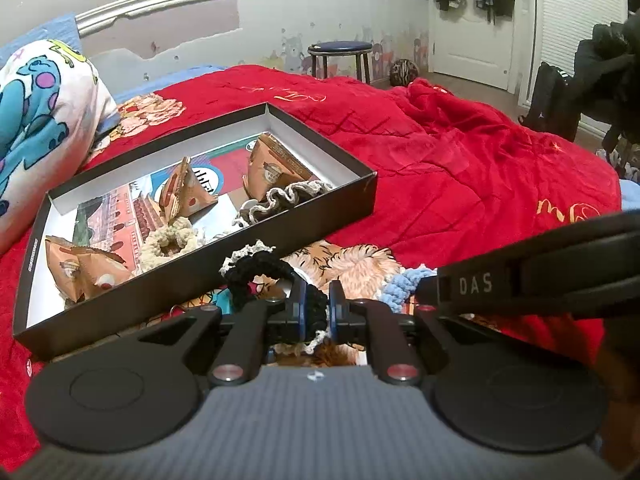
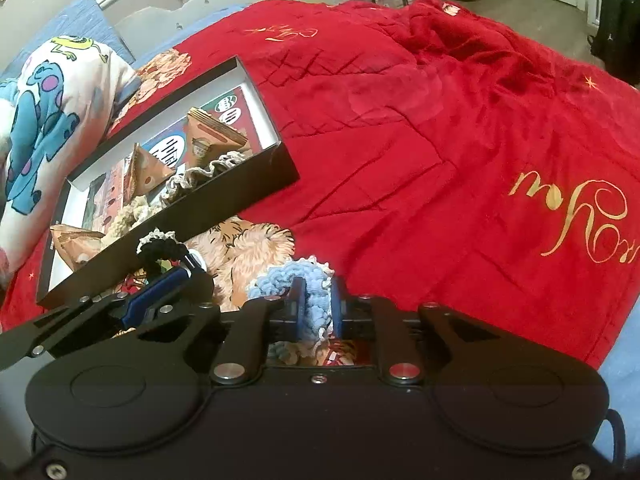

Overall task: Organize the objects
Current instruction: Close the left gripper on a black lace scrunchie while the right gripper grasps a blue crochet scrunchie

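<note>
1. Grippers both tilt downward over the red blanket [image 2: 440, 128], side by side at the near edge of the bed, the left one just left of the right.
2. Left gripper [image 1: 316, 304] is clamped on the black scrunchie [image 1: 256, 276], which has a white trim; the scrunchie's far loop rests against the near wall of the black box [image 1: 224, 276].
3. Right gripper [image 2: 317, 306] is pinched on the light blue scrunchie [image 2: 280, 280], which bulges out to the left of its pads, over a tan furry print on the blanket.
4. Inside the box lie a cream scrunchie [image 1: 170, 242], a grey and white ruffled scrunchie [image 1: 280, 198] and three tan folded paper packets [image 1: 186, 192] on a printed sheet.
5. Left wrist view alone shows the far side of the room: a white door [image 1: 472, 20] with dark clothes hanging on it, and the right gripper's arm crossing in from the right.
6. Right wrist view alone shows the left gripper from the side [image 2: 188, 270], holding the black scrunchie, and gold script on the blanket at the right [image 2: 576, 212].
7. Both views show a cartoon-print pillow [image 1: 44, 112] at the left and a blue-topped stool [image 1: 340, 50] beyond the bed.
</note>
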`<state>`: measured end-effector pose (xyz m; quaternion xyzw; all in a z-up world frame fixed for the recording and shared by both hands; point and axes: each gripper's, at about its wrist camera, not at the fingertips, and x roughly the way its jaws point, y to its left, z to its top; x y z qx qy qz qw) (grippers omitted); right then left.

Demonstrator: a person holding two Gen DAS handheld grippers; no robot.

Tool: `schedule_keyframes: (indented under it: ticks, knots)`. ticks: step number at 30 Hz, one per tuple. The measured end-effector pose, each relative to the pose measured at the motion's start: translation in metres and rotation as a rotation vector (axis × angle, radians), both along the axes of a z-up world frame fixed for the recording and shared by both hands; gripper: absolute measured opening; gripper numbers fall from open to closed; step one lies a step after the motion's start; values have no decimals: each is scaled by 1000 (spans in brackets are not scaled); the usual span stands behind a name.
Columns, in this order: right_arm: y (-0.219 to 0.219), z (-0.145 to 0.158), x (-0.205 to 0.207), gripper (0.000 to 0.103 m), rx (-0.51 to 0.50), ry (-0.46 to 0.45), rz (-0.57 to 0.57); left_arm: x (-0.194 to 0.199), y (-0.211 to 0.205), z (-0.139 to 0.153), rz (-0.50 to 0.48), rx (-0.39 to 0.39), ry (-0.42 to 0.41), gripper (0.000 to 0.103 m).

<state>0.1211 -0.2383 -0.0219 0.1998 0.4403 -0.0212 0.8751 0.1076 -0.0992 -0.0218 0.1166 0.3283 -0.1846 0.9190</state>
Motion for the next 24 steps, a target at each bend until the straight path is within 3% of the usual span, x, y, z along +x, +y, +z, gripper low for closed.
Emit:
schedule_keyframes:
  ticks: [12, 24]
  knots:
    - [-5, 4, -1, 13, 114, -38, 17, 2, 9, 6, 31, -41, 2, 14]
    - [-9, 18, -2, 13, 199, -111, 29, 7, 25, 18, 72, -161, 25, 14]
